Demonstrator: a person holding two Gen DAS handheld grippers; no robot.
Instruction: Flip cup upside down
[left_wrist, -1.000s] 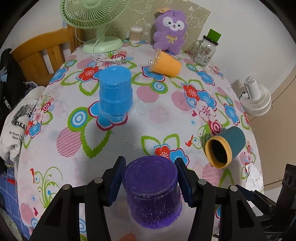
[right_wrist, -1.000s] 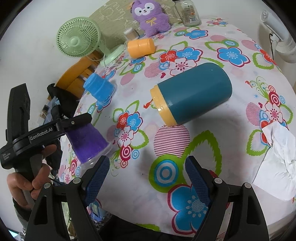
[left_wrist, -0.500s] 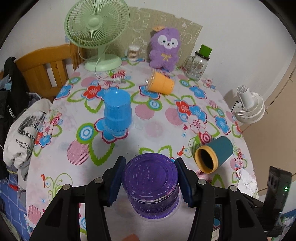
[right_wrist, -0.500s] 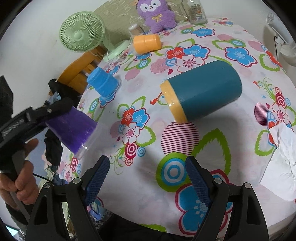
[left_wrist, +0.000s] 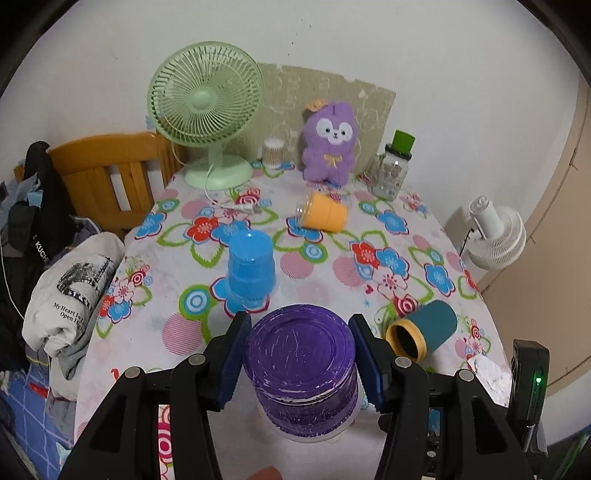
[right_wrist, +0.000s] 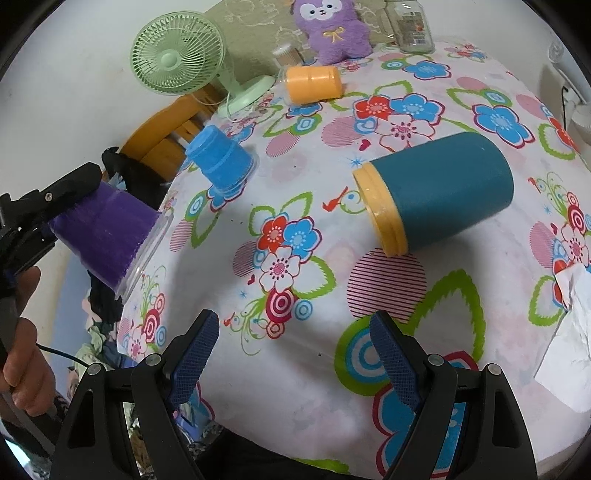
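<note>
My left gripper (left_wrist: 297, 363) is shut on a purple cup (left_wrist: 303, 373), held upside down above the near left edge of the floral table (left_wrist: 332, 266). The same cup shows in the right wrist view (right_wrist: 107, 236), tilted, off the table. My right gripper (right_wrist: 295, 354) is open and empty above the near table edge. A teal cup with a yellow rim (right_wrist: 439, 195) lies on its side just ahead of it, also in the left wrist view (left_wrist: 424, 332). A blue cup (left_wrist: 251, 269) stands upside down. An orange cup (left_wrist: 323, 216) lies on its side farther back.
A green fan (left_wrist: 207, 114), a purple plush toy (left_wrist: 330, 142), a glass jar with a green lid (left_wrist: 393, 168) and a small container (left_wrist: 273, 153) stand at the back. A white tissue (right_wrist: 569, 339) lies at the right edge. A wooden chair (left_wrist: 107, 173) stands left of the table.
My left gripper has lifted the purple cup up and back from the table, still upside down. The right gripper has edged slightly closer to the teal cup.
</note>
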